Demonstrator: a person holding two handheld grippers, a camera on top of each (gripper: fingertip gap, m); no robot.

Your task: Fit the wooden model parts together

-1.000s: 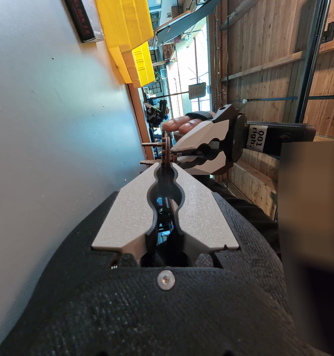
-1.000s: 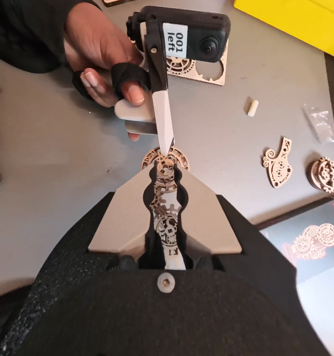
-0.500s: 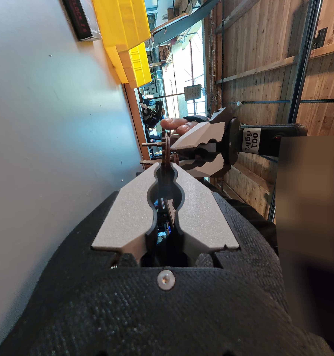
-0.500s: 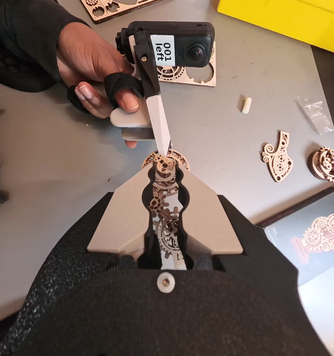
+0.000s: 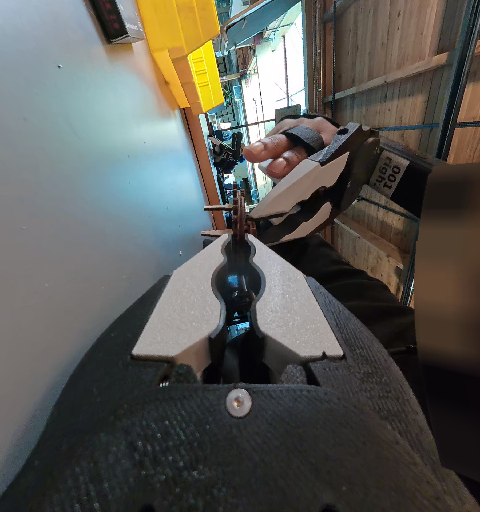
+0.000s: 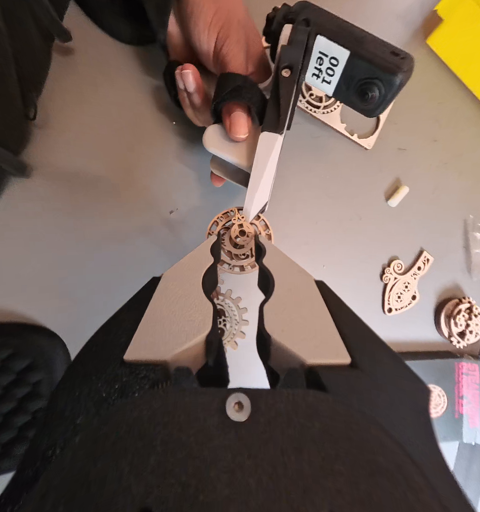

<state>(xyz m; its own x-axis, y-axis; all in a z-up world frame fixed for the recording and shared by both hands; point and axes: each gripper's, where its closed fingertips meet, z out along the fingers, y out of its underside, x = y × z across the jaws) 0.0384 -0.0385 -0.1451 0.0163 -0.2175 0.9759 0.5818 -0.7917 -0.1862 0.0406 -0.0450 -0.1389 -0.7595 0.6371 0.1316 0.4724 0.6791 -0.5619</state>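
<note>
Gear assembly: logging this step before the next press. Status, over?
Left gripper shut on gear assembly, edge-on. Right gripper pinching its small hub gear. Loose wooden parts on table, clear of work.

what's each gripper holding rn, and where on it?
Left gripper: shut on the gear assembly's edge. Right gripper: fingertips around the small hub on its face; firm clamp can't be told.
</note>
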